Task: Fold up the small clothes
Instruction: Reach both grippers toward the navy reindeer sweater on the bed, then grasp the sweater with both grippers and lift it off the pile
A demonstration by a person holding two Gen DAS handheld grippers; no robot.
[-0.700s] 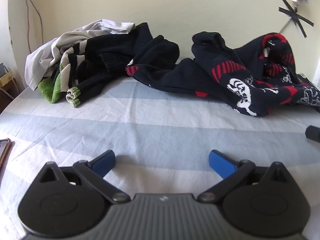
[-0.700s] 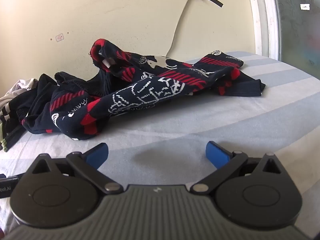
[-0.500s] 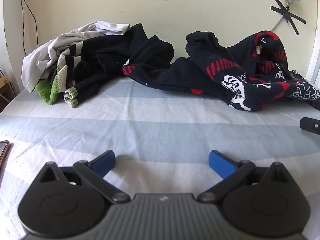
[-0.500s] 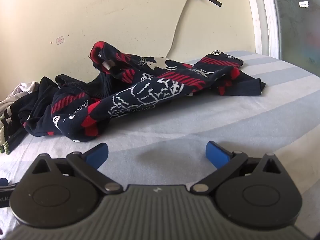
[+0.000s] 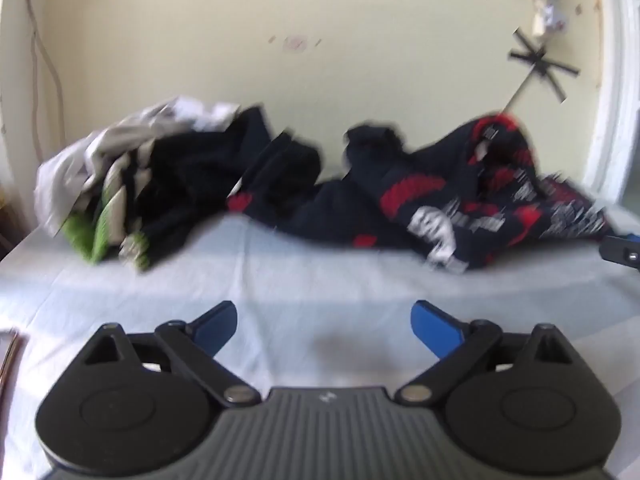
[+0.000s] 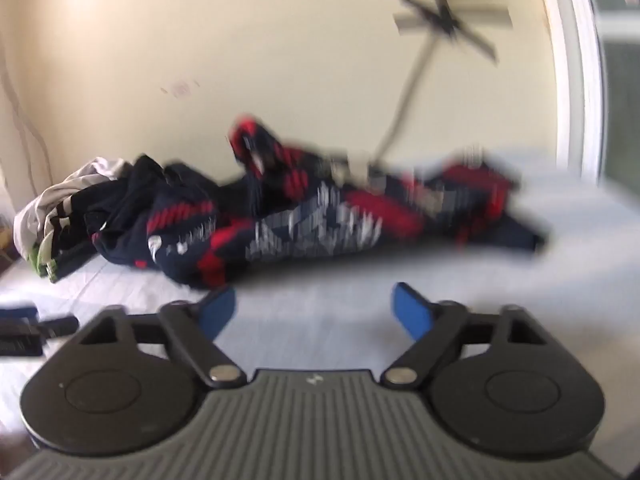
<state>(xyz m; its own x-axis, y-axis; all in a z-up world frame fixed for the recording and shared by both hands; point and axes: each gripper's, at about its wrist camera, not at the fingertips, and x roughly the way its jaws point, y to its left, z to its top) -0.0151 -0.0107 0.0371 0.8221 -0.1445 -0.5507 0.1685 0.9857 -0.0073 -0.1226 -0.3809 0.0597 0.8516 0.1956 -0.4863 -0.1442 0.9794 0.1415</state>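
With both the left tool (image 5: pixel 324 320) and right tool (image 6: pixel 314 306) spread wide and empty, a grab at the tangled navy-and-red patterned sweater (image 6: pixel 316 224) along the bed's (image 5: pixel 280 280) far edge risks dragging the neighbouring black garment (image 5: pixel 192 184) too.

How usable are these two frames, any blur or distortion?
Left wrist: motion blur smears the clothes pile and the patterned sweater; the left claw stays fairly sharp, fisheye bends the wall edges. Right wrist: heavier blur, the sweater pattern streaks sideways, the tape cross ghosts; the right claw is sharper.
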